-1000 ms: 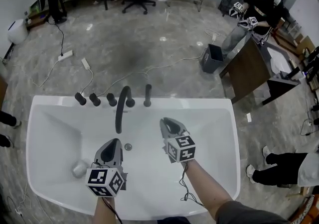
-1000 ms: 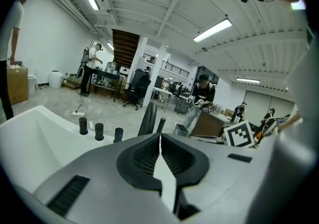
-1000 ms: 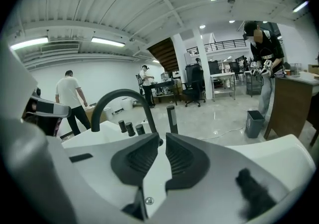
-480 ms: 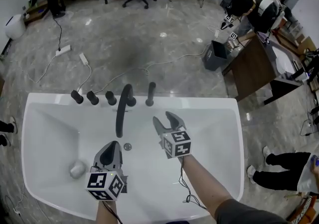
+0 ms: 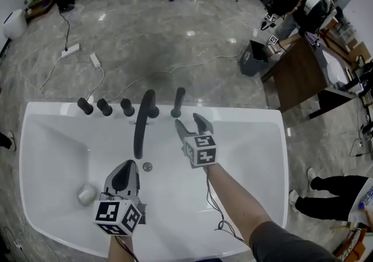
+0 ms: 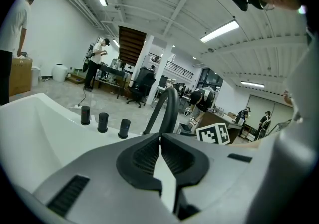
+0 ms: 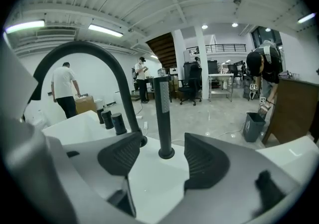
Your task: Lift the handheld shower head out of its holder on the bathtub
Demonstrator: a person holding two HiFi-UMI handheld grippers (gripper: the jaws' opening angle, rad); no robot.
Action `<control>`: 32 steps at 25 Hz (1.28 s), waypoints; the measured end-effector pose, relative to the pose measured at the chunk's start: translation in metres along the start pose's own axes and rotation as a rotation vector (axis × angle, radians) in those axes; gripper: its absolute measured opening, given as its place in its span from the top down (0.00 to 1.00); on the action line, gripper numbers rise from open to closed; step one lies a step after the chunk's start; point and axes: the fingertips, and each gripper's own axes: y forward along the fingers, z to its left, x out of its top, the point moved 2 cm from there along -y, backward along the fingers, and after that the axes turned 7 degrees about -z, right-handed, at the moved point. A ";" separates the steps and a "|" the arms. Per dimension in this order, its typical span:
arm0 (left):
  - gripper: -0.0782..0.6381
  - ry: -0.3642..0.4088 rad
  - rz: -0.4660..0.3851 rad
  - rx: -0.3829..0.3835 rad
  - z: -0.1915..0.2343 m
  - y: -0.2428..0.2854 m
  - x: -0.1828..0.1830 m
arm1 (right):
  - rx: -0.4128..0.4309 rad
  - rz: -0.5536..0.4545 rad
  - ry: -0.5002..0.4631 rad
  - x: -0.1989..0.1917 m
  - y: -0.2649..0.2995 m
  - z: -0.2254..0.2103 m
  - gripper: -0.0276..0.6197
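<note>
— Where's our shower head (image 5: 178, 102)?
— Upright in its holder (image 7: 166, 153) on the bathtub's (image 5: 245, 116) far rim, just beside the curved spout (image 5: 142, 121).
— And our tongs?
— Our right tongs (image 5: 189, 122) are opening, their pads touching nothing, and the shower head stands just beyond their tips. Our left tongs (image 5: 124, 167) are pressed together, empty, over the tub.
</note>
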 end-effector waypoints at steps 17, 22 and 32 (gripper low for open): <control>0.86 0.021 0.009 0.003 0.021 0.008 -0.014 | -0.013 -0.024 -0.054 -0.004 0.065 0.001 0.56; 0.86 0.017 0.016 0.015 0.023 0.006 -0.020 | -0.033 -0.004 -0.122 -0.005 0.079 0.000 0.61; 0.86 -0.003 0.037 0.020 0.023 -0.002 -0.031 | -0.040 0.028 -0.073 -0.005 0.077 -0.006 0.74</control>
